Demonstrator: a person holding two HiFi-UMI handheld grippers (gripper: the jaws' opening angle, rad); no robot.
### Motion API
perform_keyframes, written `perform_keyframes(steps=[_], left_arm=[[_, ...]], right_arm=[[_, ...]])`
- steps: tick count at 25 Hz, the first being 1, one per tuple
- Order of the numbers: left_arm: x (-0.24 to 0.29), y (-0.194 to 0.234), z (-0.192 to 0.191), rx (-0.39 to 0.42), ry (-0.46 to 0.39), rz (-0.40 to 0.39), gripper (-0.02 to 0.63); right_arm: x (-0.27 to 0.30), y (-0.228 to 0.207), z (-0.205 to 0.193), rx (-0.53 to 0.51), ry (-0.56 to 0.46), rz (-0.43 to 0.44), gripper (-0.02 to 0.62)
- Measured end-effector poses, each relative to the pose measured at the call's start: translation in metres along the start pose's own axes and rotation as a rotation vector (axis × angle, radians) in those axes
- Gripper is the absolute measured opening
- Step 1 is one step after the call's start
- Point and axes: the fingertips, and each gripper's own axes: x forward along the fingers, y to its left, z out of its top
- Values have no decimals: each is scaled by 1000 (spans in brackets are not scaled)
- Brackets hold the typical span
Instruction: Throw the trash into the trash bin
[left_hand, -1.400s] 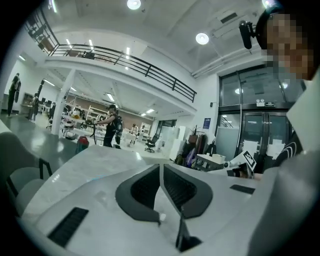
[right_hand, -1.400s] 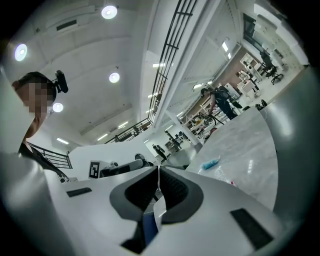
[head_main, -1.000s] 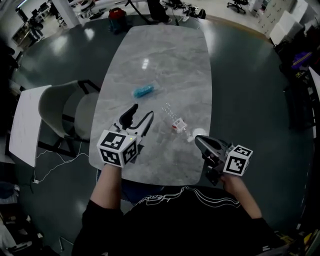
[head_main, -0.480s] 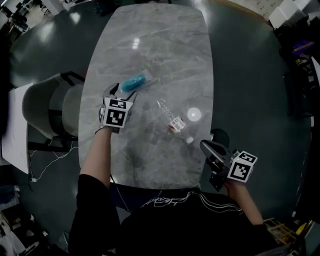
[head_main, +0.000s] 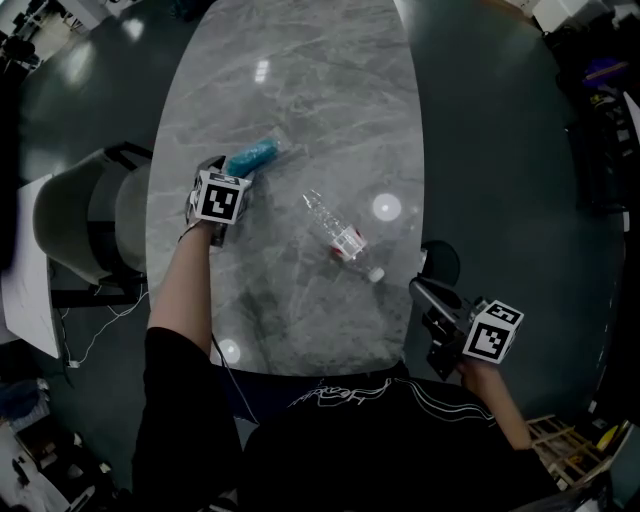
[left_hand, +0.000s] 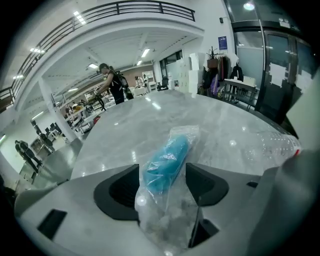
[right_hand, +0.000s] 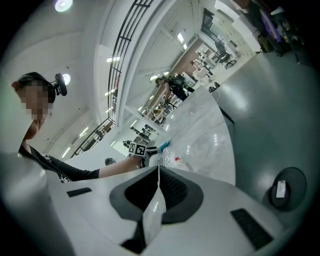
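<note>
A clear plastic bag with blue contents (head_main: 254, 155) lies on the grey marble table (head_main: 300, 90), left of centre. My left gripper (head_main: 224, 172) reaches over it. In the left gripper view the bag (left_hand: 167, 162) lies between the open jaws of my left gripper (left_hand: 162, 175), and the pads stand apart from it. A clear plastic bottle (head_main: 338, 233) with a red label and a white cap lies in the middle of the table, also seen as the bottle (left_hand: 275, 145) at right. My right gripper (head_main: 420, 288) hangs shut off the table's near right edge; I see nothing in it (right_hand: 158, 171).
A grey chair (head_main: 85, 215) stands at the table's left side, with a white board (head_main: 20, 285) beyond it. A dark round object (head_main: 440, 262) sits on the floor by the right gripper. No trash bin shows in these views.
My left gripper has gone from near the body out and down to the blue bag, which now lies between its jaws. The right gripper has sunk a little beside the table's edge.
</note>
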Motion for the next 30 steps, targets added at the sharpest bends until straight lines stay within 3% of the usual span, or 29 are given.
perform_keyframes(steps=[9, 15, 22, 30], left_arm=[[7, 1, -13, 11, 21, 45, 135], [-4, 0, -18, -85, -10, 112, 52], [-61, -29, -11, -206, -101, 116, 35], [-151, -102, 35, -309, -322, 24, 32]], right_arm=[[3, 0, 0, -1, -8, -2, 37], [2, 6, -11, -14, 3, 18, 37], [-13, 22, -17, -43, -11, 67, 37], [-53, 38, -20, -99, -47, 123, 36]])
